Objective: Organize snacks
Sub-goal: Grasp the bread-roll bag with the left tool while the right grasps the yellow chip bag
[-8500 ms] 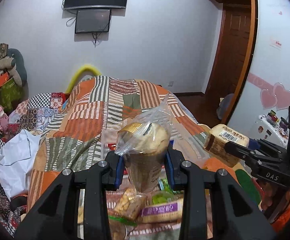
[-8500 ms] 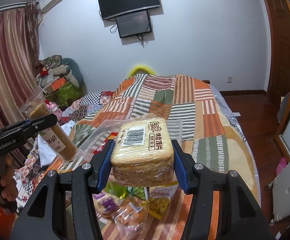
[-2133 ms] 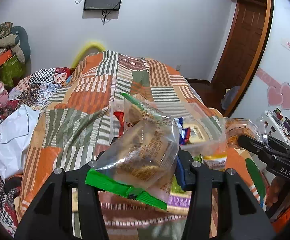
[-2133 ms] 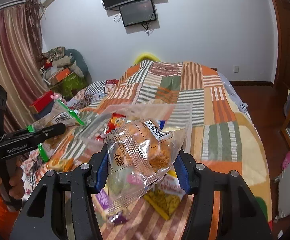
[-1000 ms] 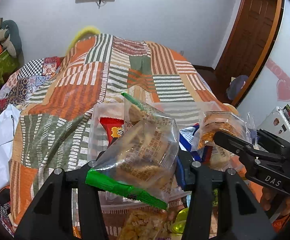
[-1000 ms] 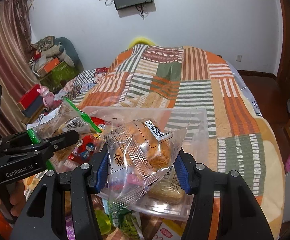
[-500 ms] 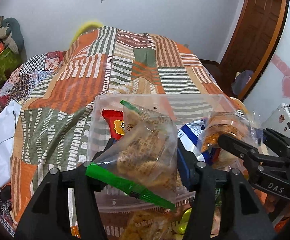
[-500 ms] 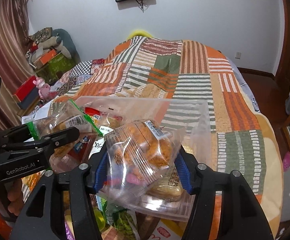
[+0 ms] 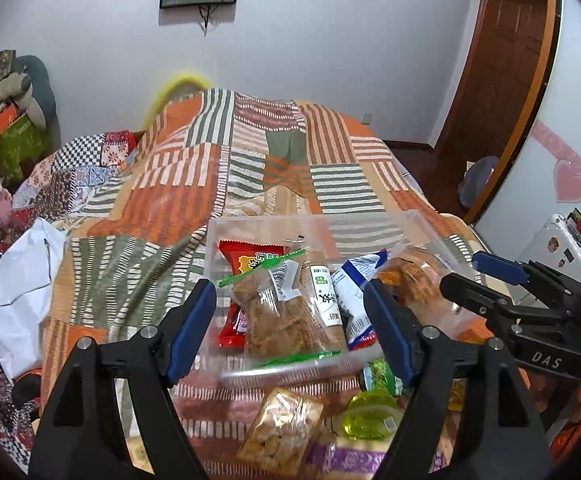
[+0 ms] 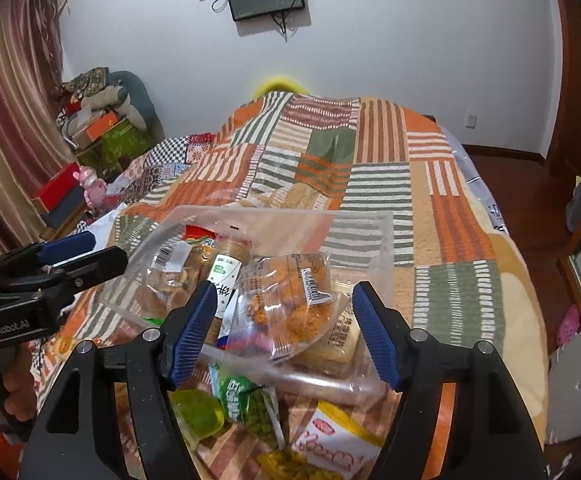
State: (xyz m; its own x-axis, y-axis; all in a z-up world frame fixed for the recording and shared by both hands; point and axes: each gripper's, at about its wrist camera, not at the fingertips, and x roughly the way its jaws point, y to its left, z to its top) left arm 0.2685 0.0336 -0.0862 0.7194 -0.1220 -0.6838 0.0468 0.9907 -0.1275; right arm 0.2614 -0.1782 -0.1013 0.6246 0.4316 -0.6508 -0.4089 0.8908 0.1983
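A clear plastic bin [image 9: 418, 224] on the bed [image 9: 210, 184] is filled with crinkled snack packets, a green-edged brown-biscuit bag [image 9: 286, 316] lying on top. The left gripper [image 9: 290, 332] and right gripper [image 10: 284, 334] are held spread wide, nothing grasped.

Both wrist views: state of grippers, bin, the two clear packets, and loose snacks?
left gripper: open, empty
right gripper: open, empty
clear bin: lidless, holding snacks
green-edged packet: in bin
orange snack packet: in bin
green pea packet: outside bin, on bedspread
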